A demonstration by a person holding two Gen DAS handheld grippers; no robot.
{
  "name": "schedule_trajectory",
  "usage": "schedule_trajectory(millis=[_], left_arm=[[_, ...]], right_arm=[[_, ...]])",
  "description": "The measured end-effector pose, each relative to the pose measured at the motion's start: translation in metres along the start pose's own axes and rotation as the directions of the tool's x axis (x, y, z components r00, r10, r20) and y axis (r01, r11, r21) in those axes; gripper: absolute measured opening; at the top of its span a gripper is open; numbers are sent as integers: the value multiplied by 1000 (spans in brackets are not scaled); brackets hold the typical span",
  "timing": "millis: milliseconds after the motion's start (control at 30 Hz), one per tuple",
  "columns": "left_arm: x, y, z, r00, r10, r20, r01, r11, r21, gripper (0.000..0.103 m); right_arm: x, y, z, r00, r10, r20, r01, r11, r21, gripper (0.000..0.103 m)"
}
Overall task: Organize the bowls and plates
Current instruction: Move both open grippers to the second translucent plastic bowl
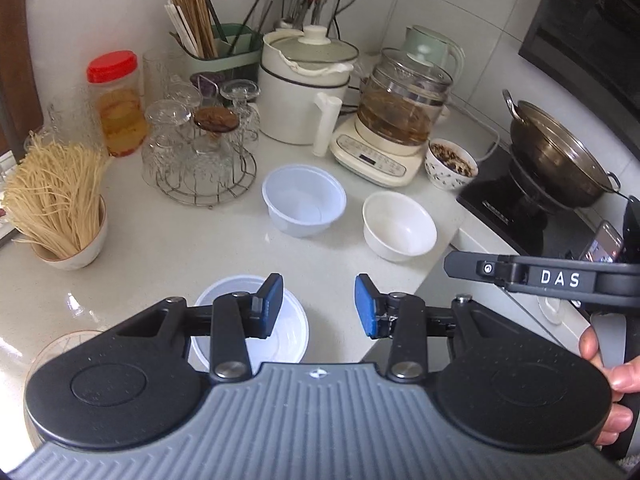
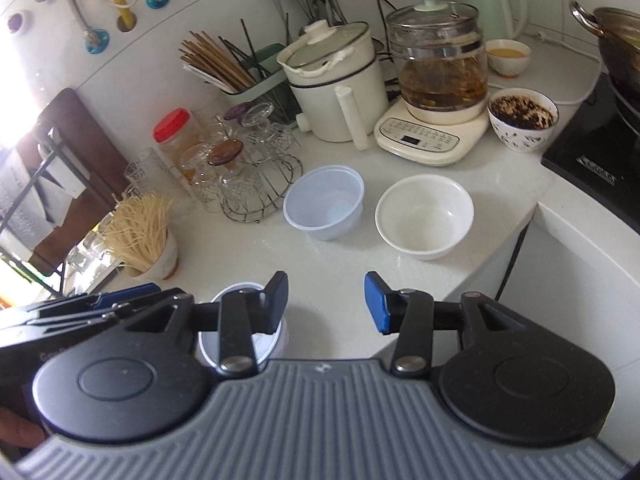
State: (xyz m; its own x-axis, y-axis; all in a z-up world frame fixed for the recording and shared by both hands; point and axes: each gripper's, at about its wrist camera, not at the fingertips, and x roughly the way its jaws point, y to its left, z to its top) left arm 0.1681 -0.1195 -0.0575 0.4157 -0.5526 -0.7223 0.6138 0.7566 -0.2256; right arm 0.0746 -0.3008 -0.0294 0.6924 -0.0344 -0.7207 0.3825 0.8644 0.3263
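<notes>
A translucent plastic bowl (image 1: 304, 204) and a white ceramic bowl (image 1: 398, 226) stand side by side on the white counter; they also show in the right wrist view, plastic bowl (image 2: 325, 202) and white bowl (image 2: 425, 216). A second translucent plastic bowl (image 1: 290, 328) sits near the front edge, under my left finger; it also shows in the right wrist view (image 2: 266, 346). My left gripper (image 1: 319, 304) is open and empty above the counter's front. My right gripper (image 2: 326, 306) is open and empty, a little short of the two bowls.
At the back stand a glass rack (image 1: 200, 152), a red-lidded jar (image 1: 118, 104), a white pot (image 1: 304, 88), a glass kettle (image 1: 400, 112) and a patterned bowl of dark food (image 1: 450, 164). A bowl of noodles (image 1: 60, 208) is left. A wok (image 1: 560, 156) sits on the cooktop right.
</notes>
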Motion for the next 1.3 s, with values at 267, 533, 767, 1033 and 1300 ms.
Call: schedule_trajectory(millis=[267, 533, 767, 1033, 1300], left_arm=[[11, 18, 2, 999, -33, -28, 33, 999, -28, 45], [30, 25, 17, 999, -37, -34, 35, 998, -49, 45], [59, 25, 39, 998, -3, -64, -1, 998, -70, 45], [95, 29, 59, 995, 30, -93, -41, 991, -124, 45], [131, 35, 74, 991, 57, -121, -81, 977, -197, 45]], right_arm=[[4, 7, -4, 999, -27, -17, 28, 999, 41, 46], [16, 7, 10, 1000, -26, -13, 27, 999, 44, 46], [40, -1, 36, 999, 1, -34, 0, 1000, 25, 46], [74, -21, 65, 996, 28, -84, -26, 999, 28, 46], [112, -30, 90, 987, 61, -148, -64, 998, -15, 46]])
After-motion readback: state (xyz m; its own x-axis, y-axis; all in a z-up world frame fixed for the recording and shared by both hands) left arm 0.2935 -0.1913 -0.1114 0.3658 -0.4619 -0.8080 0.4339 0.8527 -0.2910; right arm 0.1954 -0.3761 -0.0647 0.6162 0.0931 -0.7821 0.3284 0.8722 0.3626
